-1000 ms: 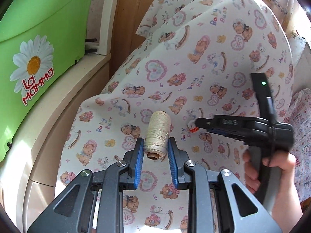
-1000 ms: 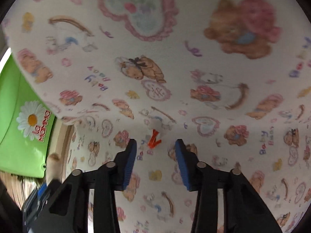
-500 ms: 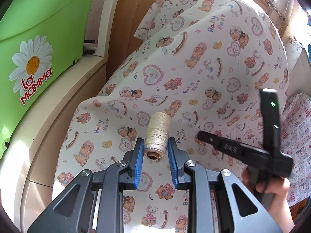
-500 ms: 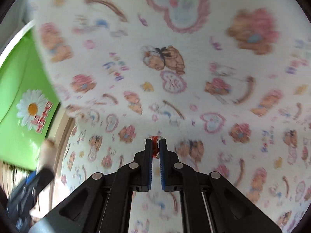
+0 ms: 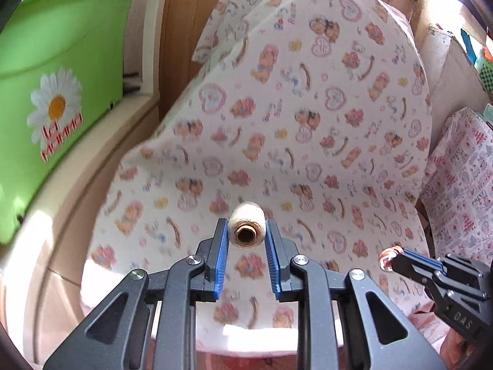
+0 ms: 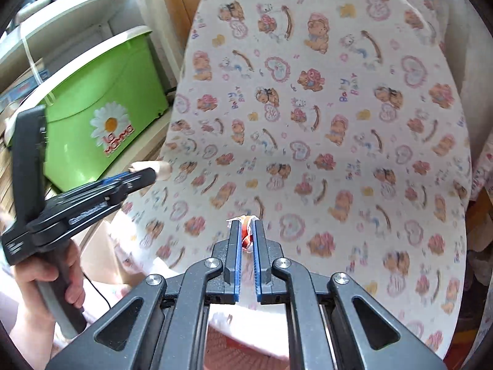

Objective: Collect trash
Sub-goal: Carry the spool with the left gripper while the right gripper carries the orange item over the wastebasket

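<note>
A beige spool of thread [image 5: 247, 229] is clamped between the blue pads of my left gripper [image 5: 246, 231], held above the teddy-bear cloth [image 5: 308, 117]. My right gripper [image 6: 246, 231] is shut on a small orange-and-white scrap [image 6: 246, 236] that pokes out between its pads. In the left wrist view the right gripper [image 5: 389, 260] comes in from the lower right with the scrap [image 5: 386, 257] at its tip. Seen from the right wrist, the left gripper [image 6: 161, 171] reaches in from the left, a hand [image 6: 40, 280] on its handle, the spool [image 6: 163, 169] at its tip.
A green plastic box [image 5: 55, 92] with a daisy label stands on a pale shelf [image 5: 92, 154] at the left, and shows as the green box [image 6: 101, 114] from the right wrist. Wooden panelling [image 5: 181, 37] rises behind the cloth. A patterned fabric [image 5: 462, 185] lies at the right.
My right gripper closed on the orange scrap, lifted it off the cloth and pulled back toward the near edge. My left gripper, still holding the spool, drew back a little.
</note>
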The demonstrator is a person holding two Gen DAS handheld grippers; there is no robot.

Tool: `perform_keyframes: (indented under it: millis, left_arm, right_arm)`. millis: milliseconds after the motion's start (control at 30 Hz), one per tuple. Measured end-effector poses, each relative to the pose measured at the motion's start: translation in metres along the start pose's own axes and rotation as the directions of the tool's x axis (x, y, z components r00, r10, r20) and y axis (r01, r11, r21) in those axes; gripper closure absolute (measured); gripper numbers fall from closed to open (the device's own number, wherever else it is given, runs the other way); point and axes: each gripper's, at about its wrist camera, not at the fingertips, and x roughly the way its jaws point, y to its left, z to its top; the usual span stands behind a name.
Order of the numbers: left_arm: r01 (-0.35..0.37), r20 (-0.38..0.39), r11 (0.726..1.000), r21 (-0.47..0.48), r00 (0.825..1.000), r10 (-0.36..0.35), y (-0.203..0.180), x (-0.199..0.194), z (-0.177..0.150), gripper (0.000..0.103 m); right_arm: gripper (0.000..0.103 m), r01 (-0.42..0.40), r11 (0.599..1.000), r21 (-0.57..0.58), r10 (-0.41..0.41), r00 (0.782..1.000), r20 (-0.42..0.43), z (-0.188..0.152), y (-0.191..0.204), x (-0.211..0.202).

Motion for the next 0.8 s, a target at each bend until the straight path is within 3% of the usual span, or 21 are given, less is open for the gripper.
perform_keyframes:
  millis: [100, 200, 300, 600, 800]
  left_arm:
    - [0.014, -0.014, 1.000, 0.007, 1.000, -0.014, -0.005, -0.004, -0.015, 0.081]
    - [0.008, 0.009, 0.998, 0.060, 1.000, -0.008, -0.019, -0.017, -0.031, 0.081]
    - [0.045, 0.003, 0.997, 0.063, 0.999, -0.045, -0.026, -0.030, -0.052, 0.081]
    - [0.061, -0.112, 0.997, 0.037, 0.992, -0.056, -0.034, -0.034, -0.109, 0.081]
    - [0.026, -0.193, 0.998, 0.062, 0.981, -0.013, -0.040, -0.023, -0.131, 0.081]
  right_arm:
    - [0.096, -0.016, 1.000, 0.001, 0.016, 1.000, 0.004, -0.023, 0.006, -0.020]
    - [0.096, 0.032, 0.999, -0.017, -0.032, 0.999, 0.012, -0.045, 0.012, -0.034]
    - [0.096, 0.045, 0.998, -0.043, -0.045, 0.999, 0.009, -0.066, 0.019, -0.044]
    - [0.096, 0.008, 1.000, -0.026, -0.009, 0.998, -0.069, -0.103, 0.025, -0.036]
    - [0.096, 0.006, 1.000, 0.014, -0.004, 0.990, -0.142, -0.118, 0.020, -0.018]
